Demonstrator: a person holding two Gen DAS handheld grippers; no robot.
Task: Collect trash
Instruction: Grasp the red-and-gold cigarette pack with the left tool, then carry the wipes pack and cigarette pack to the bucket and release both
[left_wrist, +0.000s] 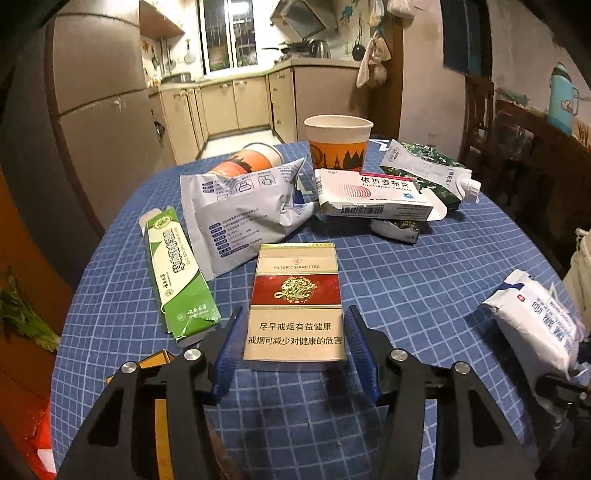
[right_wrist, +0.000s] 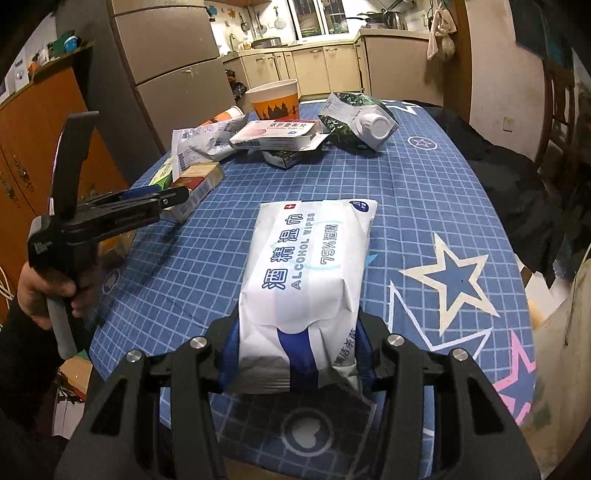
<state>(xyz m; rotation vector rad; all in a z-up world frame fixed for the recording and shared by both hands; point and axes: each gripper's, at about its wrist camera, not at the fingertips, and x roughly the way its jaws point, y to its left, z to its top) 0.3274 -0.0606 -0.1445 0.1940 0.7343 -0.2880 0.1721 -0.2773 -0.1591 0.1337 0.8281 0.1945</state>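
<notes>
Left wrist view shows the left gripper (left_wrist: 293, 332) low in the frame, its blue pads (left_wrist: 226, 347) standing apart on either side of a cigarette pack (left_wrist: 295, 295) that lies flat on the blue checked tablecloth (left_wrist: 424, 288); a thin gap shows on each side, so the pads do not press it. Left of the pack lies a flattened green toothpaste box (left_wrist: 177, 273). Above it, toward the frame's middle, sit a crumpled white pouch (left_wrist: 240, 214), a tablet box (left_wrist: 373, 195), a green carton with a white cap (left_wrist: 439, 173) and an upright paper cup (left_wrist: 338, 142); another cup (left_wrist: 255, 158) lies tipped behind the pouch.

Right wrist view shows the right gripper (right_wrist: 297, 339) clamped on the near end of a white pack of alcohol wipes (right_wrist: 306, 266), which stretches up the centre of the frame. At the left edge a hand (right_wrist: 40, 291) holds the other gripper's handle.
</notes>
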